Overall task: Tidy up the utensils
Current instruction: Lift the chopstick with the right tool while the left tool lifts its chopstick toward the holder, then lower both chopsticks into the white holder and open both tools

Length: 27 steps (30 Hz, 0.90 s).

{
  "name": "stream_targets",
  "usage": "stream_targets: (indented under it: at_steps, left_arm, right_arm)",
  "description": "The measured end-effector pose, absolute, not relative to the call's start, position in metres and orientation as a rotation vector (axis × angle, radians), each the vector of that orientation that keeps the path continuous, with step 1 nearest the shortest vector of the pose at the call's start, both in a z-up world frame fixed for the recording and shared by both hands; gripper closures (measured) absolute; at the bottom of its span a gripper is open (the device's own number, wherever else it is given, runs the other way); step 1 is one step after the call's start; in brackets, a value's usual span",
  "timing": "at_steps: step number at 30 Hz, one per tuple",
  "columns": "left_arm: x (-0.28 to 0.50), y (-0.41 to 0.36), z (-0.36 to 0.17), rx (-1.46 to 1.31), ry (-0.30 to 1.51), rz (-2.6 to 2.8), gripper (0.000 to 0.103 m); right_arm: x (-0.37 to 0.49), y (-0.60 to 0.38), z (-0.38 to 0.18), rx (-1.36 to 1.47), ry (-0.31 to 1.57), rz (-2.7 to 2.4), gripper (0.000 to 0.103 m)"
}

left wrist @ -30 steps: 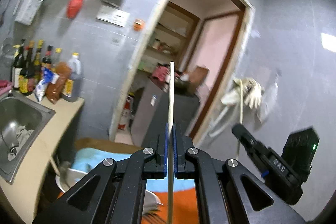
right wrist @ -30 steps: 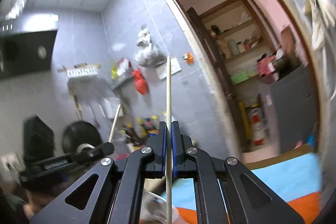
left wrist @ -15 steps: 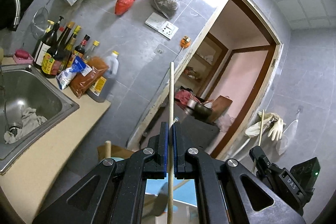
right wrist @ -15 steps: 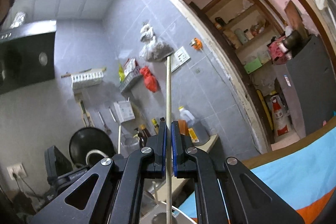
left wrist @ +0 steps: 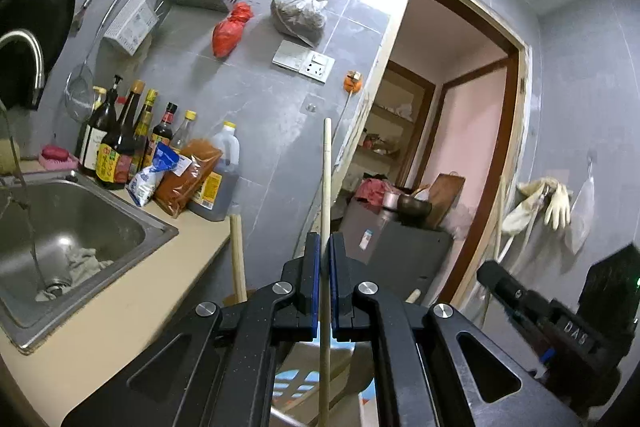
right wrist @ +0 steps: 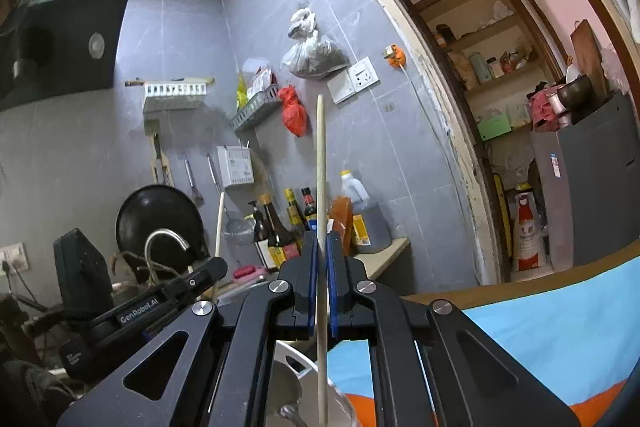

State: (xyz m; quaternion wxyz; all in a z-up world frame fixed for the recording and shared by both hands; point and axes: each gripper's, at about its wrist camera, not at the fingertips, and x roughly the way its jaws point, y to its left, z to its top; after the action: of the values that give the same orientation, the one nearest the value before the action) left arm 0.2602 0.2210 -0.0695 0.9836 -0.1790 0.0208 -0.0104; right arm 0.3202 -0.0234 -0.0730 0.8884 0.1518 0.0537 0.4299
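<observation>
In the left wrist view my left gripper [left wrist: 325, 247] is shut on a thin pale wooden chopstick [left wrist: 327, 179], which stands upright between the blue pads. My right gripper [right wrist: 320, 239] is shut the same way on a second upright chopstick [right wrist: 320, 163]. Each gripper shows in the other's view: the right one [left wrist: 560, 323] at the lower right, the left one [right wrist: 140, 307] at the lower left with its chopstick [right wrist: 218, 227] rising from it. A shiny metal container [right wrist: 292, 387] lies just below my right fingers, mostly hidden. A thicker wooden handle [left wrist: 238, 255] stands left of my left fingers.
A steel sink [left wrist: 132, 223] sits in a beige counter [left wrist: 120, 319], with sauce bottles [left wrist: 116, 147] along the grey tiled wall. A black wok [right wrist: 160, 219] hangs behind the tap. A blue and orange cloth [right wrist: 560, 339] covers the table. An open doorway [left wrist: 460, 155] is to the right.
Both grippers have sunk and both views now sit lower, with the sink, counter and bottles larger and nearer. Each gripper still holds its chopstick upright.
</observation>
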Motion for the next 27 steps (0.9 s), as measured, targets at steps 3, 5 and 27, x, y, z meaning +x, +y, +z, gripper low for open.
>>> stream_targets:
  at_steps: [3,5,27]
  left_arm:
    - [0.258,0.219,-0.072,-0.346,0.034,-0.016,0.101]
    - [0.256,0.218,-0.073,-0.337,0.030,-0.018,0.101]
    - [0.240,0.213,-0.068,-0.299,0.159,-0.128,0.094]
  right_arm:
    - [0.318,-0.020,-0.075,0.283,0.127,0.894,0.100]
    - [0.317,-0.018,-0.076,0.270,0.134,0.887,0.100]
    - [0.303,-0.020,-0.074,0.200,0.207,0.852,0.084]
